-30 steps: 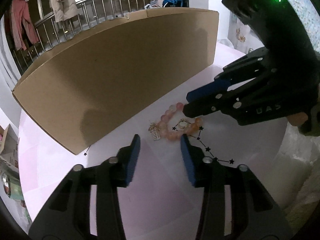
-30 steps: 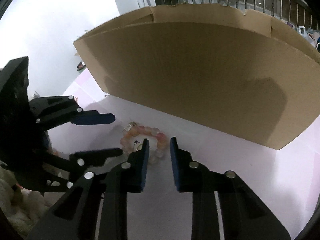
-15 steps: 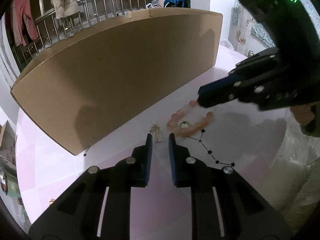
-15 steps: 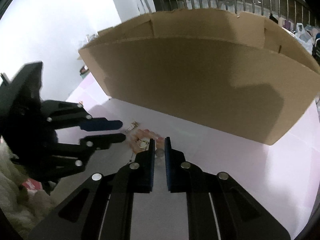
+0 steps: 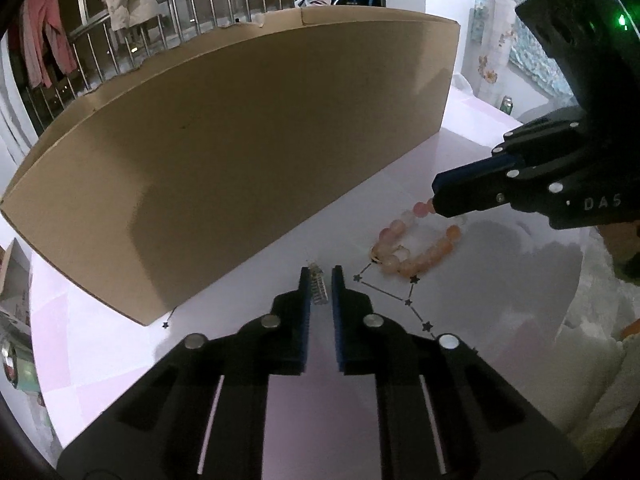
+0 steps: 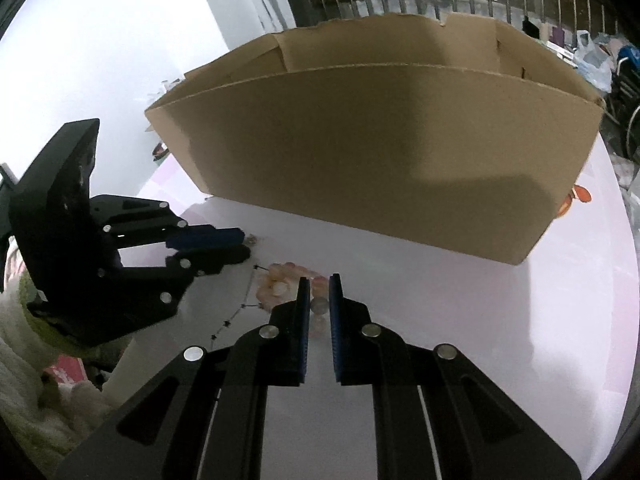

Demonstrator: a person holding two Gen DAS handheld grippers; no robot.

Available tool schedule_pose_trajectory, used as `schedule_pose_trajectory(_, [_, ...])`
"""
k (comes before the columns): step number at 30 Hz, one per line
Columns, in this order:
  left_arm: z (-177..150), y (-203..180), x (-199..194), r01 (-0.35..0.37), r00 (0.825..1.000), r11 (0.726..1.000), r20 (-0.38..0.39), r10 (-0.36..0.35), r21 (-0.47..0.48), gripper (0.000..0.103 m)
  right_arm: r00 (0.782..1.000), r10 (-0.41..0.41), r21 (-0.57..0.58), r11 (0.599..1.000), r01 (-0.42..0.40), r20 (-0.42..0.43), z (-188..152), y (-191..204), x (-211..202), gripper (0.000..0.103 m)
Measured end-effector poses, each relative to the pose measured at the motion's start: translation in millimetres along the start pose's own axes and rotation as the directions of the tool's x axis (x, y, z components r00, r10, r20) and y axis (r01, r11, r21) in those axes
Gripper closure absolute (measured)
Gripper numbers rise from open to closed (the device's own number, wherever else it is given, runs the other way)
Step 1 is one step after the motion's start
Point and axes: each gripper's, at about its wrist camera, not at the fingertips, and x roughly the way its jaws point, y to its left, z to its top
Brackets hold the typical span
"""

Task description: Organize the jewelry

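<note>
Pale pink and glossy, the surface (image 5: 240, 320) is carrying a tall cardboard box (image 5: 240, 152) that is standing just behind the jewelry and filling the background of both views.

Left wrist view: you are holding the left tongs (image 5: 321, 280) around a small silver comb-like charm (image 5: 319, 289), whose long axis is running along the fingers, away from the camera. The jaws are closing and nearly together, with the charm between them; whether the pads are already pressing it cannot be told. Just to the right, the pink-and-orange bead bracelet (image 5: 416, 242) is lying in a loop, and a thin star-link chain (image 5: 408, 303) is trailing from it toward the camera. The right tongs (image 5: 434, 196) are reaching in from the right, jaws narrow, tips at the bracelet's far beads.

Right wrist view: the same bracelet (image 6: 280, 284) is lying at the tips of your right tongs (image 6: 319, 292), with a pale bead sitting between the narrow jaws. The left tongs (image 6: 244, 242) are entering from the left.

Each hand is nearer its own piece. Only this view is showing the box's open top, its rim well above the tips, so any drop-off would probably call for a lift over the near wall. Only the left view is showing the charm clearly.
</note>
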Motion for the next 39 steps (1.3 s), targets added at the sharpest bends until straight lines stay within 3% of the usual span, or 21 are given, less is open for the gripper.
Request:
schedule_pose_trajectory(10, [-0.7, -1.5, -1.0, -0.006, 1.0, 1.0, -0.001, 0.006, 0.013, 0.098, 1.0, -0.002, 0.007, 1.0, 0.002, 0.001, 0.9, -0.2, 3.3, 0.093])
schedule_pose_trajectory(12, [-0.8, -1.8, -2.4, -0.006, 1.0, 1.0, 0.006, 0.006, 0.016, 0.103, 1.0, -0.003, 0.005, 1.0, 0.003, 0.004, 1.4, 0.3, 3.3, 0.093])
schedule_pose_trajectory(30, [-8.5, 5.9, -24.4, -0.01, 0.999, 1.0, 0.05, 0.011, -0.019, 0.103, 1.0, -0.002, 0.001, 1.0, 0.002, 0.008, 1.0, -0.5, -0.2, 0.093])
schedule_pose_trajectory(39, [-5.4, 10.5, -35.5, -0.031, 0.996, 0.999, 0.084, 0.035, -0.042, 0.103, 0.996, 0.06, -0.017, 0.998, -0.059, 0.063, 15.6, 11.0, -14.6, 0.093])
